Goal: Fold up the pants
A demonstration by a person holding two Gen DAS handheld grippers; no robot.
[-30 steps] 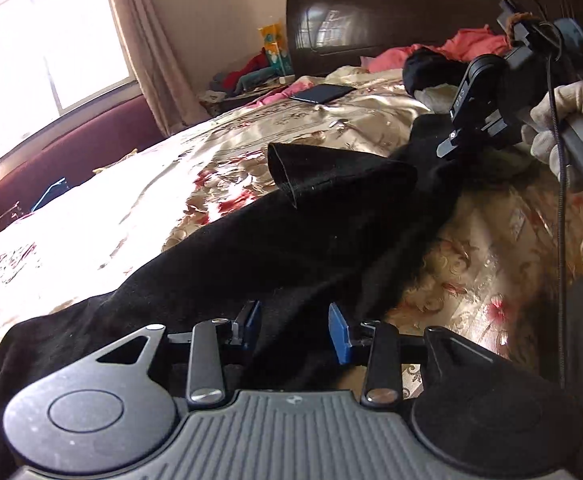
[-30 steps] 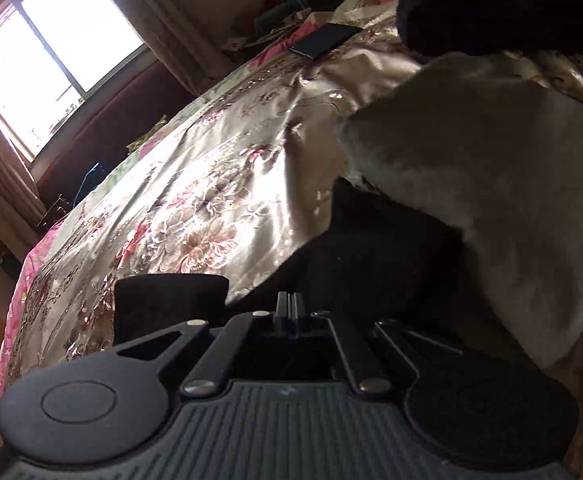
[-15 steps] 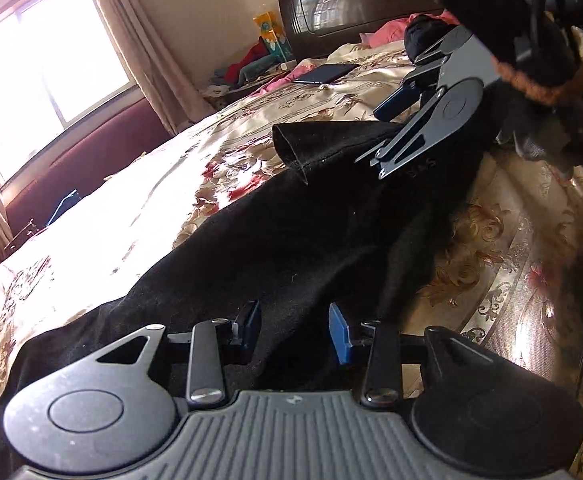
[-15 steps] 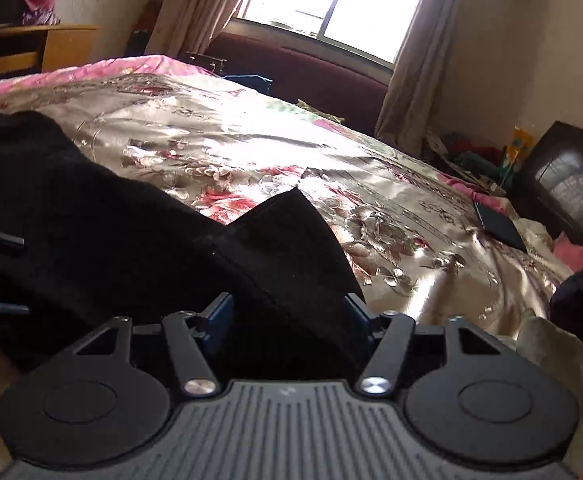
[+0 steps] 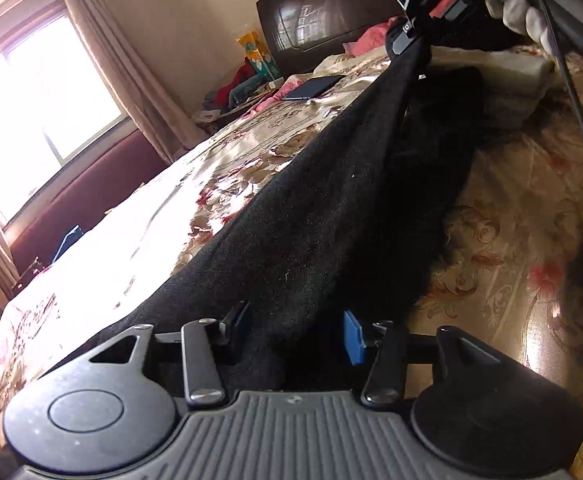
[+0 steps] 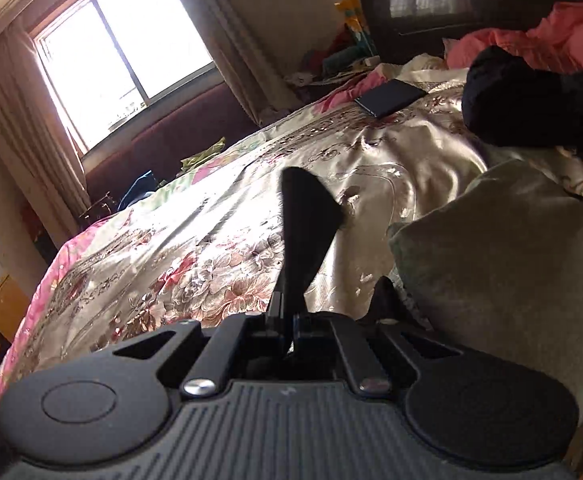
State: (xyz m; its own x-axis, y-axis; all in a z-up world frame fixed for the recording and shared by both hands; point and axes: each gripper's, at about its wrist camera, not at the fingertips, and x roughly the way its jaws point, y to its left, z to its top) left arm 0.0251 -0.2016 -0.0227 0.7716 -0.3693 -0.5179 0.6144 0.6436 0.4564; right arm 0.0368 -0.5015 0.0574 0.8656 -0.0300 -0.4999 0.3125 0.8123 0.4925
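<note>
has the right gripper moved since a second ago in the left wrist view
Yes. The right gripper, shut on the black pants, has risen: before, it sat below the dark headboard; now it is level with it, stretching the cloth taut.

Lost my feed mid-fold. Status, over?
Right hand-held gripper shut on black pants, hem lifted. Left hand-held gripper opening, pants between pads. Grey cushion beside.

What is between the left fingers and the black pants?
Nothing. The black pants already lie between the left gripper's opening fingers, with no other thing in the way.
</note>
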